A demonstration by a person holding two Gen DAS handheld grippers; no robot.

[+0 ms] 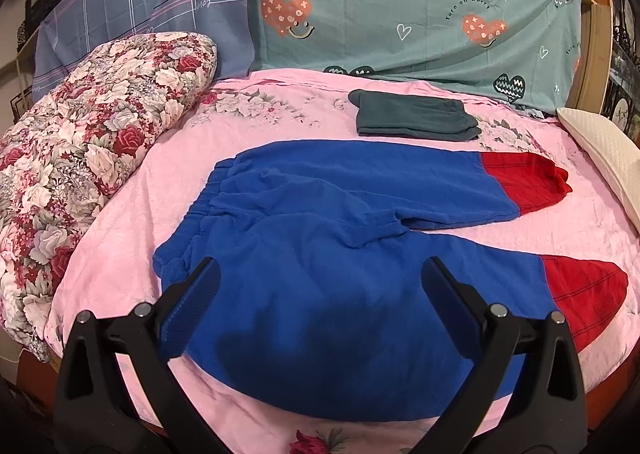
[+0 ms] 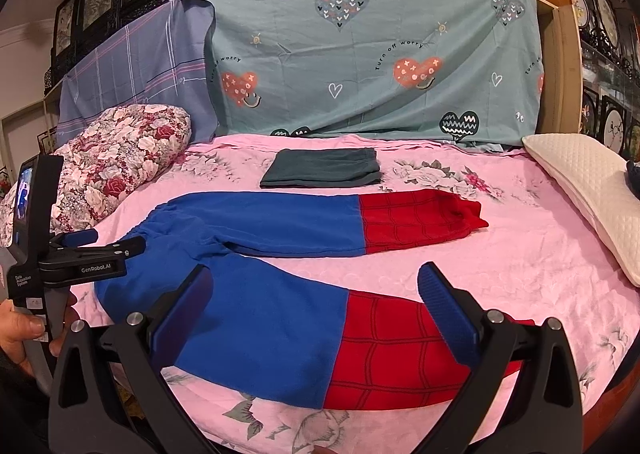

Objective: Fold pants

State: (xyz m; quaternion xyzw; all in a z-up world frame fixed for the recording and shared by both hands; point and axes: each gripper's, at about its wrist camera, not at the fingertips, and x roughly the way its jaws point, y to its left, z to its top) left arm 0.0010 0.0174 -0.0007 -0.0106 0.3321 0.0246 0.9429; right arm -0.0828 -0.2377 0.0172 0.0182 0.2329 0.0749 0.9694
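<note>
Blue pants with red lower legs lie spread flat on the pink bed sheet, waistband to the left, both legs running right. They also show in the right wrist view. My left gripper is open and empty, hovering over the hip part of the near leg. My right gripper is open and empty, hovering over the near leg where blue meets red. The left gripper also shows in the right wrist view by the waistband, its jaws apart.
A folded dark grey-green garment lies behind the pants. A rolled floral quilt lies at the left. A cream pillow lies at the right. Teal and blue sheets hang behind the bed. The pink sheet covers the bed.
</note>
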